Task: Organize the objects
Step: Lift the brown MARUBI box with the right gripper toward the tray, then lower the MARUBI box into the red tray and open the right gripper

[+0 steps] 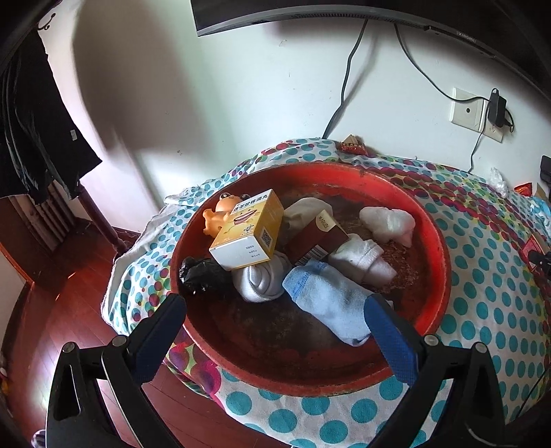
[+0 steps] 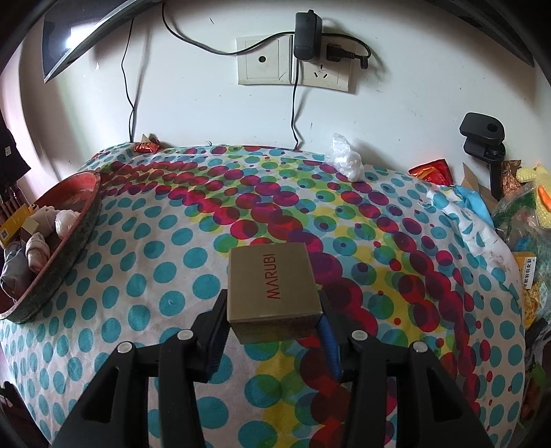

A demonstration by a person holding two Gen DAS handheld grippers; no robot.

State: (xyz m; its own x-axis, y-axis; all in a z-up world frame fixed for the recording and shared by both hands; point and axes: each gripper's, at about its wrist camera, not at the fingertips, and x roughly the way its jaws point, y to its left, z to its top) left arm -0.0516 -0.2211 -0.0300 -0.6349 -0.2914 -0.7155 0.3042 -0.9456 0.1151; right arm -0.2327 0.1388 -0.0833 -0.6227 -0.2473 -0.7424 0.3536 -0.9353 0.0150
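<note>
Red basin (image 1: 437, 241) at the left of the dotted bed (image 2: 165, 248): toy (image 1: 220, 213), yellow box (image 1: 248, 231), brown carton (image 1: 318, 237), socks, blue sock (image 1: 330, 303). Left gripper (image 1: 275, 313) above it, jaws wide apart, empty. Right gripper (image 2: 273, 310) clamped on tan box (image 2: 272, 289) over the bed.

white wall (image 2: 213, 100) behind, double socket plate (image 2: 296, 63) with black adapter (image 2: 307, 34) plugged in, cables hanging down. curved monitor edge (image 1: 310, 13) at top. surface covered in polka-dot cloth (image 2: 144, 262), teal, red, yellow dots. red-brown wood floor (image 1: 69, 310) at left, dark clothes (image 1: 31, 138) hanging on wall, daylight, soft shadows
</note>
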